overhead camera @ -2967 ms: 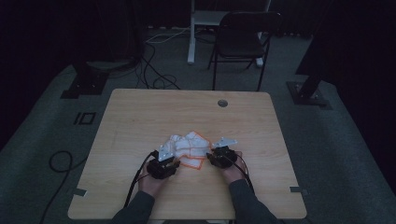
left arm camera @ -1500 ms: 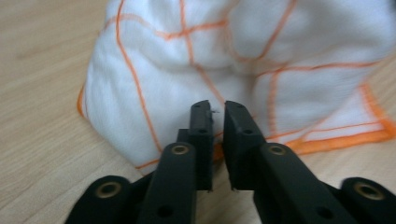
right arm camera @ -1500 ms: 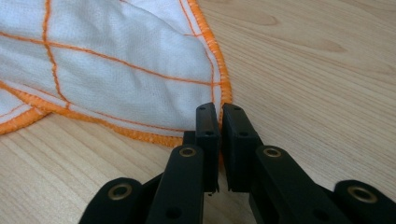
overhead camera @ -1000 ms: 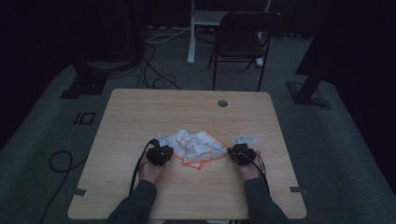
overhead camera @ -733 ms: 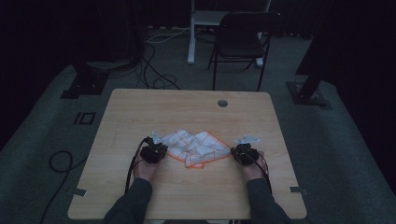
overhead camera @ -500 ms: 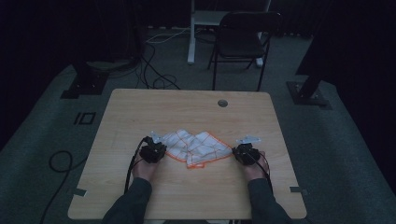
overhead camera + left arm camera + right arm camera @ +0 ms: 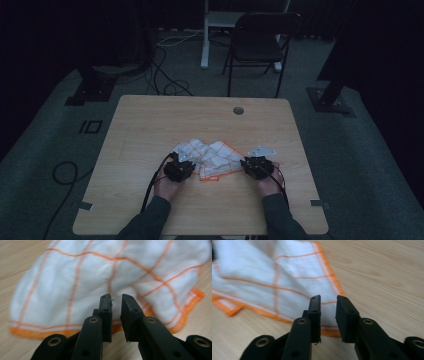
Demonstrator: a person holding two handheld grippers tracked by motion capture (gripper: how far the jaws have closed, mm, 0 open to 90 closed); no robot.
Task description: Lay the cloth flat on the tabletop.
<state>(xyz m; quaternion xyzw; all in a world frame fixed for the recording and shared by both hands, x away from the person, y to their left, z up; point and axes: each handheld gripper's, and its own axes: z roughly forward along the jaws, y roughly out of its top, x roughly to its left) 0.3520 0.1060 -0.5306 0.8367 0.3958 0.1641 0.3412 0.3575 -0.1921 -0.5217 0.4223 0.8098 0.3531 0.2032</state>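
A white cloth (image 7: 210,159) with orange lines lies in a loose heap in the middle of the wooden table (image 7: 150,125). The person holds one tool at each end of it. The left gripper (image 7: 115,300) has just been opening its jaws. There is a small gap between them now, and nothing is in it. The cloth lies just past the tips. The right gripper (image 7: 328,301) has also just been opening. Its gap is small and empty too, and it hangs over the orange edge of the cloth.

It looks like the job is to spread or fold the cloth. To do this well, each tool should open a bit more, go down to the orange edge, and pinch only one layer. Both tools should pull gently and together, so the cloth does not bunch up.

The high view shows the whole table, both hands and a chair (image 7: 260,40) behind. The two gripper views show the gaps up close, and the thin lines and thick hem of the cloth.
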